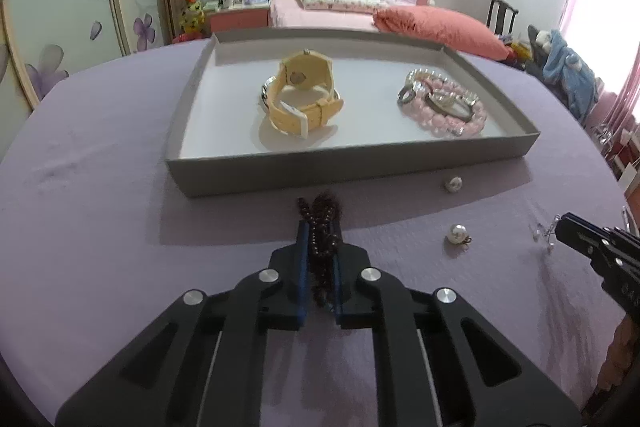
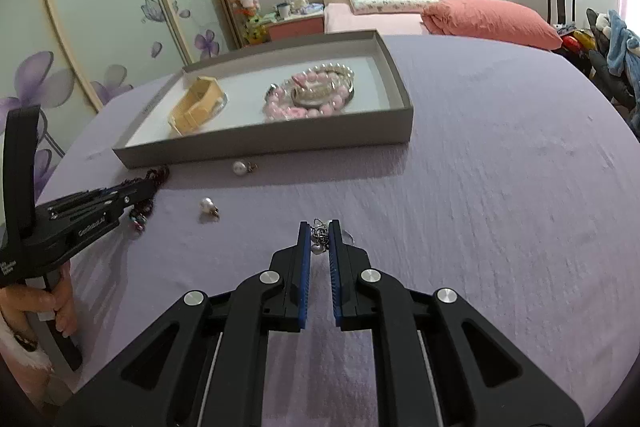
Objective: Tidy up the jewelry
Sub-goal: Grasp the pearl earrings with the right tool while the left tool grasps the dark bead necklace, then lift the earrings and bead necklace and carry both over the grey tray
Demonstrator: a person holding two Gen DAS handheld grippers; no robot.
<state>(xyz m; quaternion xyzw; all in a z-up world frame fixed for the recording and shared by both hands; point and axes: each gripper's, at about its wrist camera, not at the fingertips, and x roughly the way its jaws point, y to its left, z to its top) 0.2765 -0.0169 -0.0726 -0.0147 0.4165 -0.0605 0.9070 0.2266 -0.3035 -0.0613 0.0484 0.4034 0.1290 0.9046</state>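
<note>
My left gripper (image 1: pixel 320 227) is shut on a dark brown bead bracelet (image 1: pixel 322 223) and holds it just in front of the grey tray (image 1: pixel 320 175). The tray holds a yellow watch (image 1: pixel 304 95) and pink and white bead bracelets (image 1: pixel 444 103). My right gripper (image 2: pixel 319 227) is shut on a small silver chain earring (image 2: pixel 319 237) over the purple cloth. Two pearl earrings lie on the cloth: one (image 1: pixel 458 233) between the grippers, one (image 1: pixel 453 183) by the tray's front wall. The tray (image 2: pixel 280 143) also shows in the right wrist view, with the left gripper (image 2: pixel 148 187) at the left.
The purple tablecloth (image 1: pixel 100 207) covers a round table. A bed with pink pillows (image 1: pixel 436 23), a wardrobe with flower doors (image 1: pixel 60 27) and a chair with clothes (image 1: pixel 568 63) stand beyond the table. The right gripper (image 1: pixel 560 231) enters the left wrist view at the right edge.
</note>
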